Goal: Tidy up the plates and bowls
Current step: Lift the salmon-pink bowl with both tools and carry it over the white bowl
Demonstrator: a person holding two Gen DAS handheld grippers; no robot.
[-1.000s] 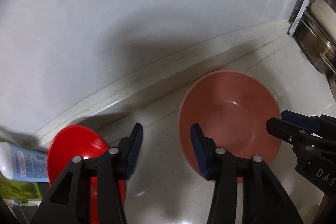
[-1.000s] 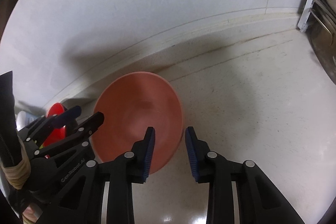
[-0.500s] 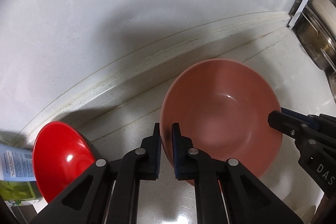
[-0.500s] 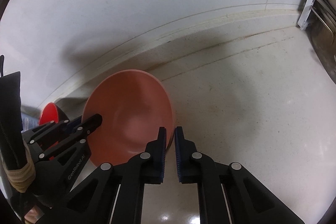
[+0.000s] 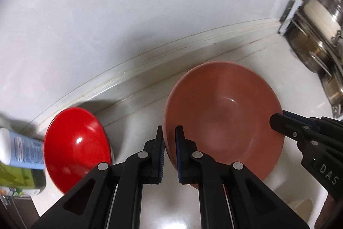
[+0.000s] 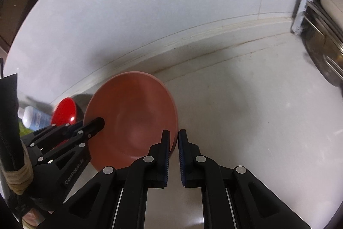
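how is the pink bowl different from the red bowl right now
The pink bowl is a dull salmon colour and looks larger; the red bowl is glossy bright red and looks smaller. The pink bowl is gripped at opposite rims by the left gripper and the right gripper; nothing holds the red bowl. The red bowl sits beside a tube, the pink bowl apart from it. Both are round and look empty.

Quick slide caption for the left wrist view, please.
Left tool and right tool clamp opposite rims of the pink bowl, a red bowl beside it on the countertop.
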